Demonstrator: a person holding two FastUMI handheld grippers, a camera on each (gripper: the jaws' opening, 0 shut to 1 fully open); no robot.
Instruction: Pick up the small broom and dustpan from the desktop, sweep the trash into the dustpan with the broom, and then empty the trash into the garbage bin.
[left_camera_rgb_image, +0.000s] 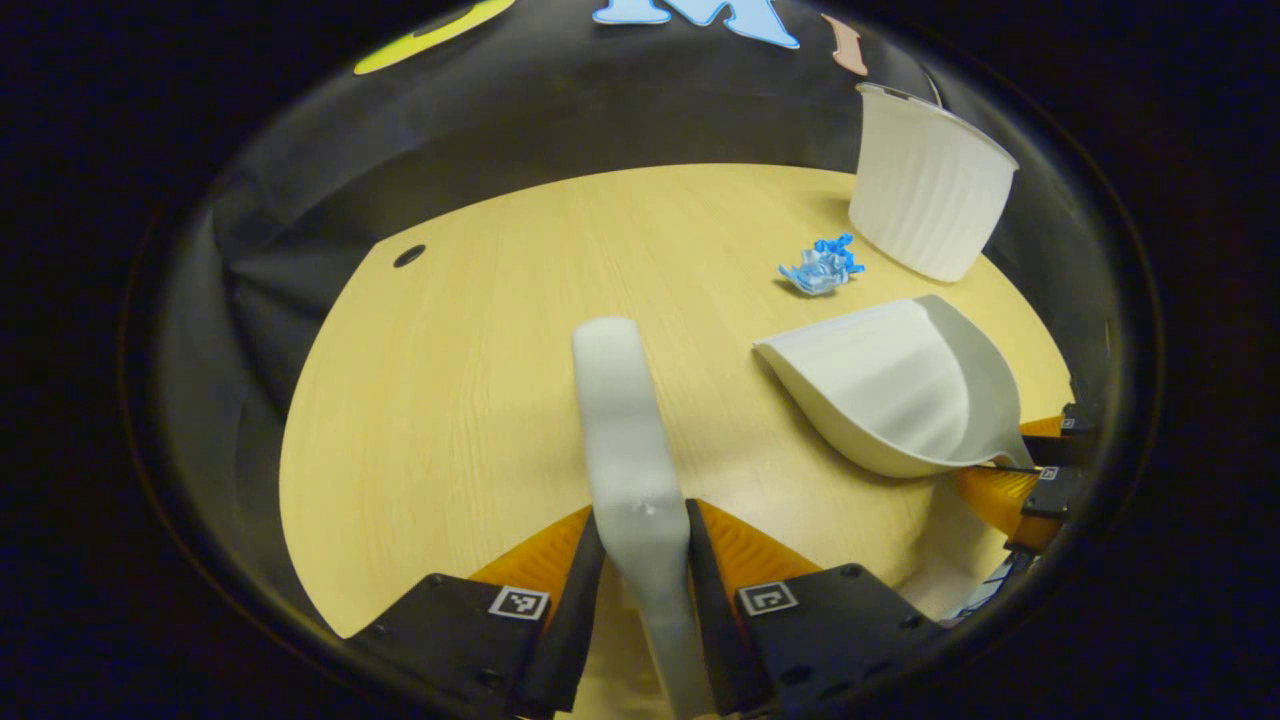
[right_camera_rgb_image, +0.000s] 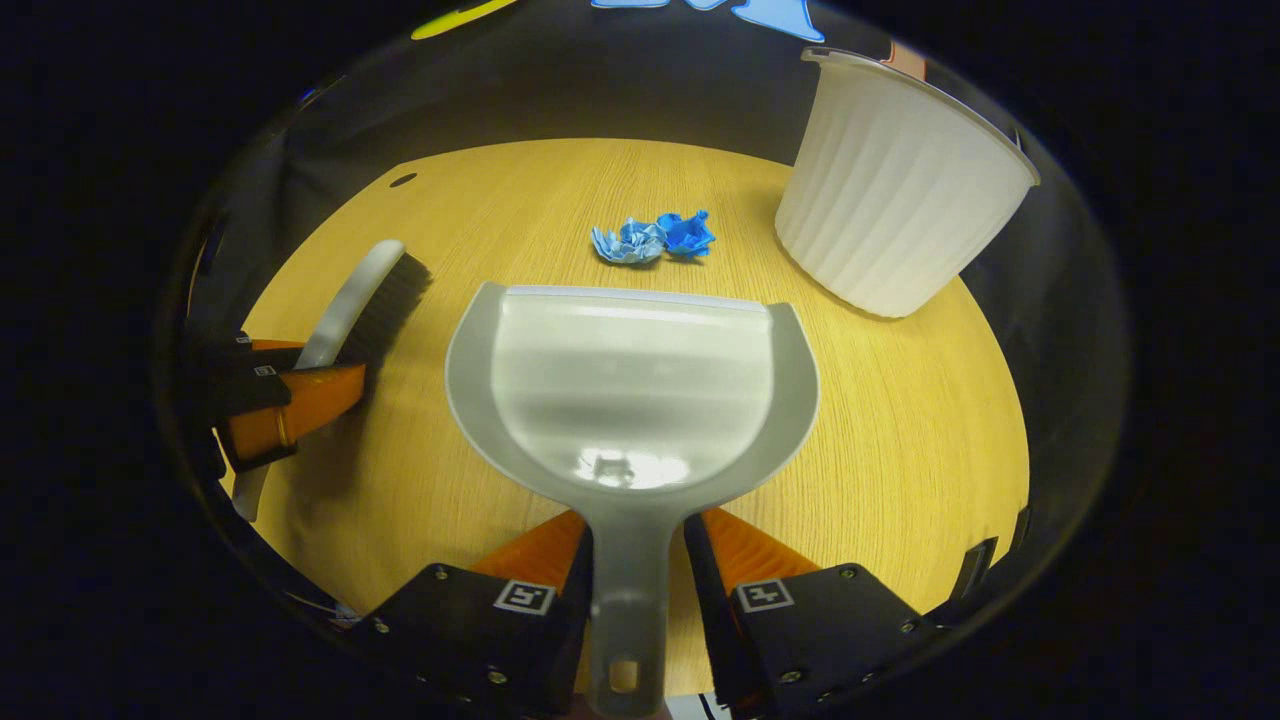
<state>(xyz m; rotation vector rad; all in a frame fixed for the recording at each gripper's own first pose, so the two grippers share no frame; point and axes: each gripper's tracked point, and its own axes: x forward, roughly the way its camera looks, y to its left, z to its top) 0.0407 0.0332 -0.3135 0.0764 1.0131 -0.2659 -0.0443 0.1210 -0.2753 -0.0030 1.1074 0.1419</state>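
In the left gripper view my left gripper (left_camera_rgb_image: 645, 545) is shut on the grey handle of the small broom (left_camera_rgb_image: 625, 420), which points forward over the wooden desktop (left_camera_rgb_image: 450, 400). The right gripper view has my right gripper (right_camera_rgb_image: 635, 550) shut on the handle of the grey dustpan (right_camera_rgb_image: 630, 390), its pan held level and its lip facing the crumpled blue paper trash (right_camera_rgb_image: 655, 240). The same trash (left_camera_rgb_image: 822, 268) lies beyond the dustpan (left_camera_rgb_image: 880, 390) in the left gripper view. The broom (right_camera_rgb_image: 365, 300), bristles dark, shows at the left of the right gripper view, held by the other gripper (right_camera_rgb_image: 270, 400).
A white ribbed garbage bin (right_camera_rgb_image: 895, 190) stands upright at the desk's far right, close behind the trash; it also appears as the bin (left_camera_rgb_image: 925, 185) in the left gripper view. A small round hole (left_camera_rgb_image: 408, 256) sits near the desk's far left edge.
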